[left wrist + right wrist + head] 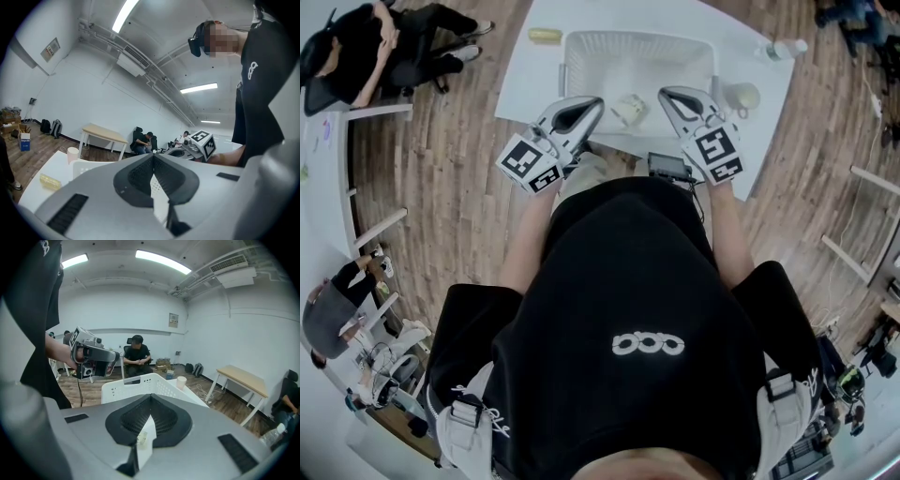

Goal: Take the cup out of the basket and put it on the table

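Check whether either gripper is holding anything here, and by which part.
Nothing is held. The left gripper and the right gripper both have their jaws together with nothing between them; the cup lies in the basket, ungripped.

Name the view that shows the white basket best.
Head view: it looks down into the basket, with the cup inside. The right gripper view shows only its perforated outer wall and rim; the left gripper view just a corner.

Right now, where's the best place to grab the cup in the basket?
Probably the cup's rim, coming straight down from above. The basket has walls all round and is open only on top, so a sideways reach is blocked. Whether the cup stands upright or is tipped is too small to tell.
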A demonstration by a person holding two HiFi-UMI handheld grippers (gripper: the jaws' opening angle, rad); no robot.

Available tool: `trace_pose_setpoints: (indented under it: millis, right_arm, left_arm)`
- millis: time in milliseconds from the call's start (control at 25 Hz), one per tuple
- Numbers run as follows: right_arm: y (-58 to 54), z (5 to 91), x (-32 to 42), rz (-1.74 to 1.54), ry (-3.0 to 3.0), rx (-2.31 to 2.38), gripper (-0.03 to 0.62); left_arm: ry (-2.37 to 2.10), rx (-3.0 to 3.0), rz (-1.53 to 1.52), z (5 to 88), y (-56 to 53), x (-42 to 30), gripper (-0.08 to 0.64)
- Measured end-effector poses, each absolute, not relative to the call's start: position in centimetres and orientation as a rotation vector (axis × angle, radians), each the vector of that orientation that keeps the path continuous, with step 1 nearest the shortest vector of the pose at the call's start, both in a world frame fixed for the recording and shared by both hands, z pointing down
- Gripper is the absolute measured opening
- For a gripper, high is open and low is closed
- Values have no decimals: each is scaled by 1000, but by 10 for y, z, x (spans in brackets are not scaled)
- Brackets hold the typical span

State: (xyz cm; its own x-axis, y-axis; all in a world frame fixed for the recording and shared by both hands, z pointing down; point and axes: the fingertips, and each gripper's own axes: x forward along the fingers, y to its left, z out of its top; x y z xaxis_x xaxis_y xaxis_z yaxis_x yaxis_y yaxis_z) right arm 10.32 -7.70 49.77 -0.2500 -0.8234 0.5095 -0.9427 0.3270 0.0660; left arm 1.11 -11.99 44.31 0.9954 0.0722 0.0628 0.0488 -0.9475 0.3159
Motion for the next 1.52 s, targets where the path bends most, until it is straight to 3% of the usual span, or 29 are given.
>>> trace_pose_setpoints:
  millis: [720,960,1280,1400,1520]
  right_arm:
    - [-82,519,102,407,-2137,1521,25]
    - [-74,522,103,437,-2113,1546,25]
    - [-47,521,118,482,-2037,1679,25]
    - [-31,518,123,509,-2010,1737,25]
    - [-17,517,129,535,-1968,1802,25]
  left_arm:
    - [125,2887,164,443,-125,12,8]
    - [419,3111,523,468,-109,27,9]
    - [1209,3194,1191,545,-95,61,13]
    - [1475,3099,1374,573,-87,73,89]
    - [1822,2922,1614,614,-79,71,213]
